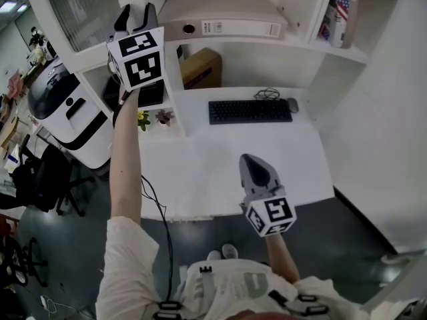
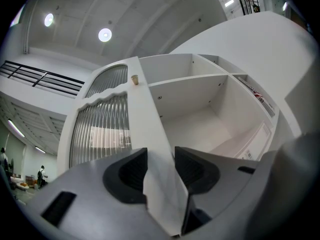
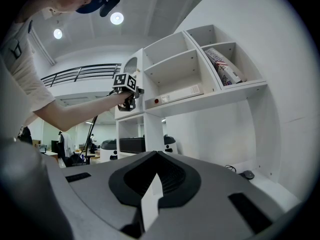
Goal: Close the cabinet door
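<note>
Left tool (image 2: 160, 169) clenched on free edge of cabinet door (image 2: 102, 129), upper left in head view; door swung wide, shelves bare to the room. Right tool (image 3: 156, 176) clenched on nothing, bottom centre above tabletop (image 1: 233, 152). Judged: door grasped, whole closing swing left. Ribbed glass and pad contact only in left gripper view; keyboard (image 1: 249, 110) only in head view.

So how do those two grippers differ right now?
The left gripper is raised to the shelves; the right gripper hangs low over the desk. The left gripper's jaws clamp the cabinet door edge; the right gripper's are shut, empty. Both carry marker cubes.
</note>
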Tool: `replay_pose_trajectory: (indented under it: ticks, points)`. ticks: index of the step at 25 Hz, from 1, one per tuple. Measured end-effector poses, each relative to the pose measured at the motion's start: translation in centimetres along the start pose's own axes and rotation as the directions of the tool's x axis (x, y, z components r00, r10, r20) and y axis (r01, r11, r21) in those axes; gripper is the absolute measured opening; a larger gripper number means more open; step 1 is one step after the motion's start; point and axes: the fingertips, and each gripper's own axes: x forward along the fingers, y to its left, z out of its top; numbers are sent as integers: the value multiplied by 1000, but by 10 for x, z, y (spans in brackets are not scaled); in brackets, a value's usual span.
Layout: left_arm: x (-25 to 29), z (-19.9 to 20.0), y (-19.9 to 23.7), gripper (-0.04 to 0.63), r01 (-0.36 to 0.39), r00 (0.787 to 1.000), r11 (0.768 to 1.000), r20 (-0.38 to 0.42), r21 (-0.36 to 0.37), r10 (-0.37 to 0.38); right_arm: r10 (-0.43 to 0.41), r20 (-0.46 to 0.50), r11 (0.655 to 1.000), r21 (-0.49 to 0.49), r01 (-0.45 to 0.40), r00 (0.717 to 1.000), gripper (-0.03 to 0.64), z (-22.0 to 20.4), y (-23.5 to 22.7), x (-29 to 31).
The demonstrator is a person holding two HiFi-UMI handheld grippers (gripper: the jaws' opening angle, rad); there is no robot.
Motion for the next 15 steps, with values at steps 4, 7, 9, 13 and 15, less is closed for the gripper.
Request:
replay_pose_trajectory:
  ticks: [4,7,9,13,15]
  points:
    - [0,0,0,172,-3,1000,1000,2,0,3,1,4,1000,-2,-1,1000,3,2,1,1]
    - [0,0,0,172,-4,1000,1000,-1,-7,4,0,9,1000,-4,0,1000,3,5,4,0]
    - [0,0,1,172,-3,1000,1000,-9,-20,2,9,8,1000,0,-9,1000,3,5,6,-1]
    - [-2,1,2,172,23,999,998,-43,-55,-26,24,8,1000,1,-24,1000,3,7,13,-6]
    - [-3,4,-1,173,73,995,991,-60,-112,-80,27,16,1000,-1,-27,1000,3,9,15,-8]
